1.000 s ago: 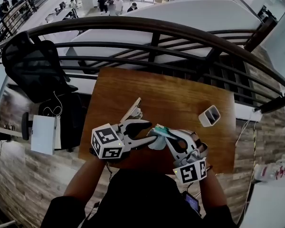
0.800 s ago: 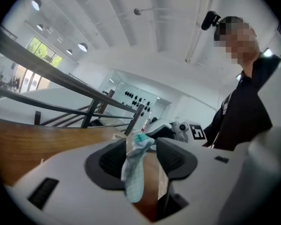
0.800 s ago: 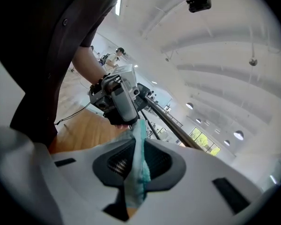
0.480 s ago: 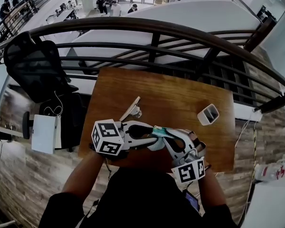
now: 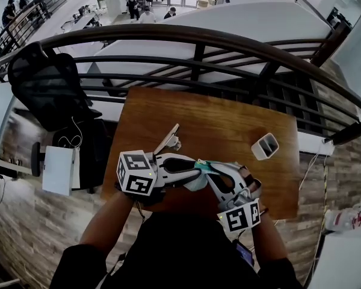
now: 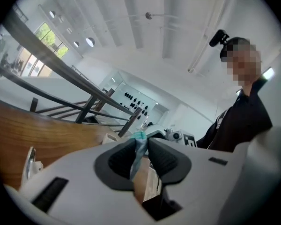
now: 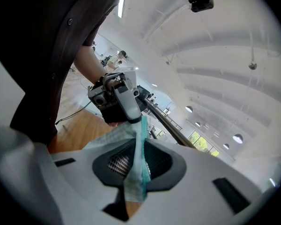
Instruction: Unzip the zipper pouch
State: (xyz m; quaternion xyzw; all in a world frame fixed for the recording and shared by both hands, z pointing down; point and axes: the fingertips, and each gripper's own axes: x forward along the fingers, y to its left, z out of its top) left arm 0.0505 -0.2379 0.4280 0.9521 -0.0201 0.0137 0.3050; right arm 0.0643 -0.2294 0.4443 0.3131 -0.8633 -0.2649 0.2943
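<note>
A small teal and white zipper pouch (image 5: 198, 178) hangs in the air over the near edge of the wooden table (image 5: 228, 119). My left gripper (image 5: 198, 168) comes in from the left. Its jaws have just been closing, and they now pinch the pouch's teal edge (image 6: 138, 146). From the lower right, my right gripper (image 5: 206, 173) is shut on the pouch, whose fabric (image 7: 136, 170) runs down between its ribbed pads. The right gripper view shows the left gripper (image 7: 124, 100) at the pouch's far end. The zipper pull is hidden.
A small white open container (image 5: 265, 146) stands on the table at the right. A tilted flat stand (image 5: 167, 139) is near the table's left middle. A dark curved railing (image 5: 198, 41) runs behind the table. A black chair (image 5: 45, 83) and a white box (image 5: 59, 170) are at the left.
The left gripper's jaws stood wide around the pouch's end a second ago; now they are closed on it. Both hands stayed nearly in place, and the left gripper rolled a little.
</note>
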